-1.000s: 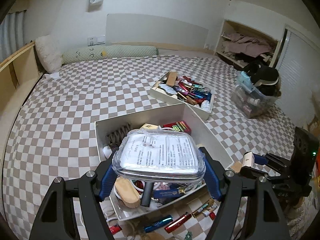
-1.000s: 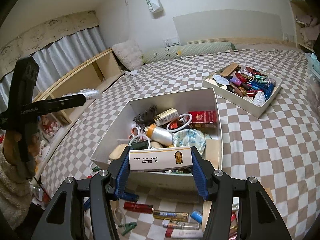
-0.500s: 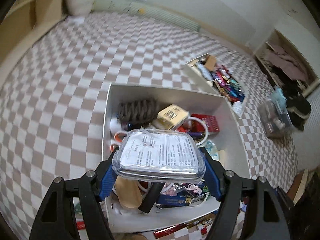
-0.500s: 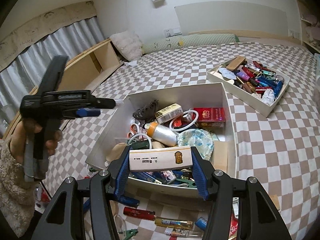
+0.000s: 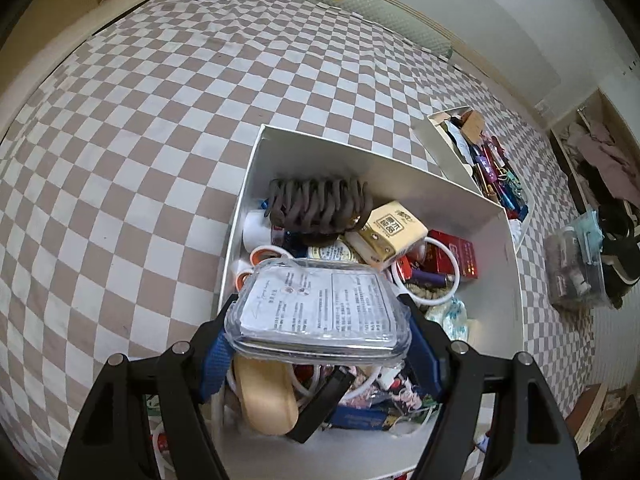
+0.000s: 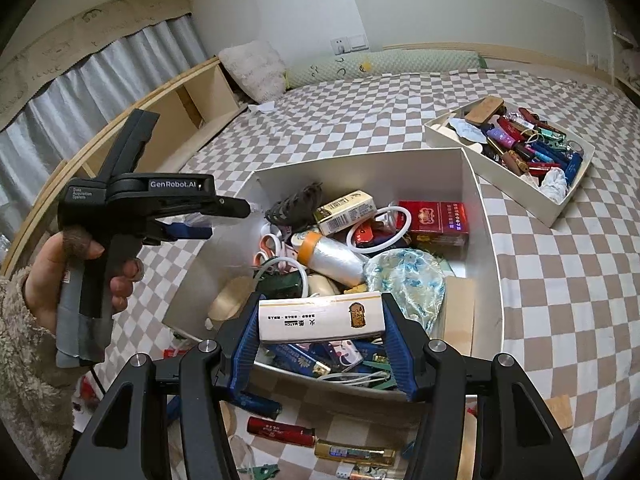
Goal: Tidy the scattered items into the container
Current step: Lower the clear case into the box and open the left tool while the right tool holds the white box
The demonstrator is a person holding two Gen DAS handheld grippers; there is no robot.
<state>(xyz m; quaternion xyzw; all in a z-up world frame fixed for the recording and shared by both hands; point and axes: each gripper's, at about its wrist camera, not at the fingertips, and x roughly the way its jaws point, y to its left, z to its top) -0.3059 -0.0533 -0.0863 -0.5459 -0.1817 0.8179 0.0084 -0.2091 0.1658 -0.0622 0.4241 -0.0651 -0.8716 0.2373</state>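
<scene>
My left gripper (image 5: 318, 330) is shut on a clear plastic case (image 5: 316, 308) with a printed label and holds it above the near left part of the white container box (image 5: 400, 176). In the right wrist view the left gripper (image 6: 236, 216) hangs over the box's left wall (image 6: 224, 256). My right gripper (image 6: 322, 330) is shut on a white matchbox (image 6: 320, 316) above the box's near edge. The box is full of mixed items. Lighters (image 6: 280, 431) lie scattered on the bed in front of the box.
A second white tray (image 6: 560, 208) full of small items sits at the back right; it also shows in the left wrist view (image 5: 440, 148). A clear bin (image 5: 576, 272) stands at the right. The checkered bedspread (image 5: 140, 140) spreads to the left.
The left gripper has moved forward over the box with the clear case and tilted down. The right gripper has moved slightly closer to the box, still holding the matchbox.
</scene>
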